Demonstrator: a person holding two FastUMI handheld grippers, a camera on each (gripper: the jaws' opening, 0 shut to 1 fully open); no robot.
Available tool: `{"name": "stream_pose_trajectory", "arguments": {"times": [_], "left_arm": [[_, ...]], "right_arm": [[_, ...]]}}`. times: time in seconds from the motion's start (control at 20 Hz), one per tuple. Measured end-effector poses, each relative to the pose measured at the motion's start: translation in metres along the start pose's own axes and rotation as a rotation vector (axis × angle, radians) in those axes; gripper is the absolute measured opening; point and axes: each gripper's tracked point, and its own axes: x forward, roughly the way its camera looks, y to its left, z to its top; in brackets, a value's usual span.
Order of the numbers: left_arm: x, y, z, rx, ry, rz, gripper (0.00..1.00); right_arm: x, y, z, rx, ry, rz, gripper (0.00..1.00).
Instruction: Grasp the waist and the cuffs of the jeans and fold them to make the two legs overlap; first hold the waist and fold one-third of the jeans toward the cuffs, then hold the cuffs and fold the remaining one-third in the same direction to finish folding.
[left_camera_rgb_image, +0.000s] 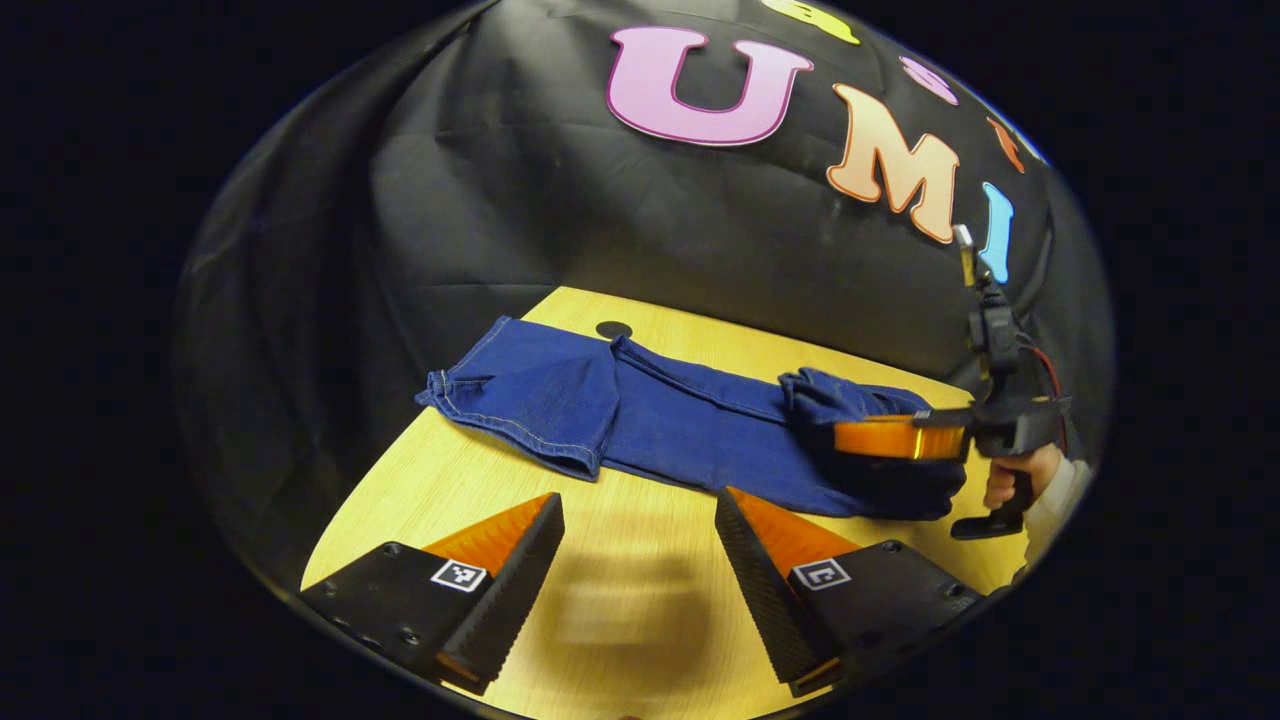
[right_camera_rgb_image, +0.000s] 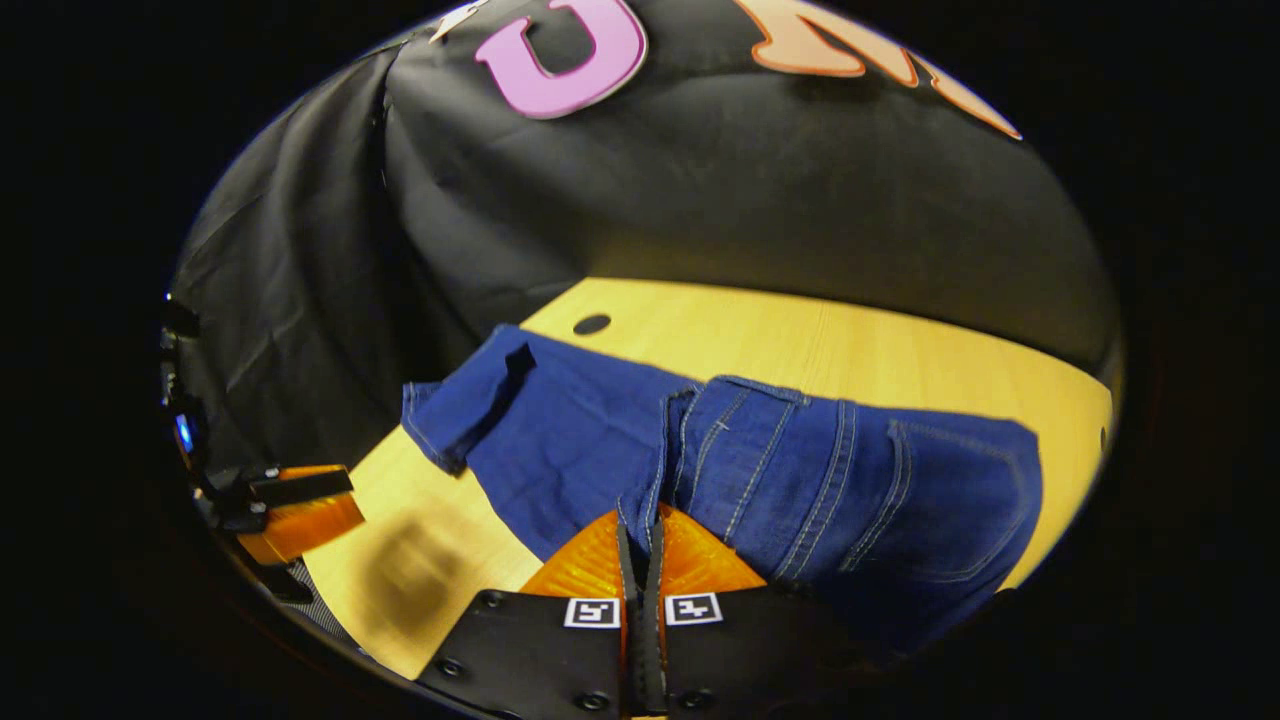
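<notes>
Wooden table (left_camera_rgb_image: 640, 600) under you: jeans (left_camera_rgb_image: 640, 420) stretch across mid-frame. Your left gripper (left_camera_rgb_image: 640, 560) hangs spread wide over bare wood; your right gripper (right_camera_rgb_image: 640, 545), lower centre, pinches the denim edge tight.

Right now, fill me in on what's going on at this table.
A person is folding blue jeans on a wooden table with two handheld grippers. The right gripper is shut on the denim near the waist end, which lies turned over onto the legs. The left gripper hangs open above bare table, holding nothing. The cuff end lies on the table, away from both grippers.
</notes>
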Motion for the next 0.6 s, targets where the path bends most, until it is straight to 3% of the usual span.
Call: {"name": "stream_pose_trajectory", "arguments": {"times": [0.3, 0.6], "left_arm": [[0.002, 0.009, 0.002, -0.015, -0.01, 0.01, 0.95], [0.002, 0.025, 0.007, 0.026, -0.017, 0.025, 0.95]], "right_arm": [[0.005, -0.007, -0.019, -0.064, 0.037, -0.05, 0.03], [0.004, -0.012, -0.003, -0.085, 0.073, -0.155, 0.01]]}}
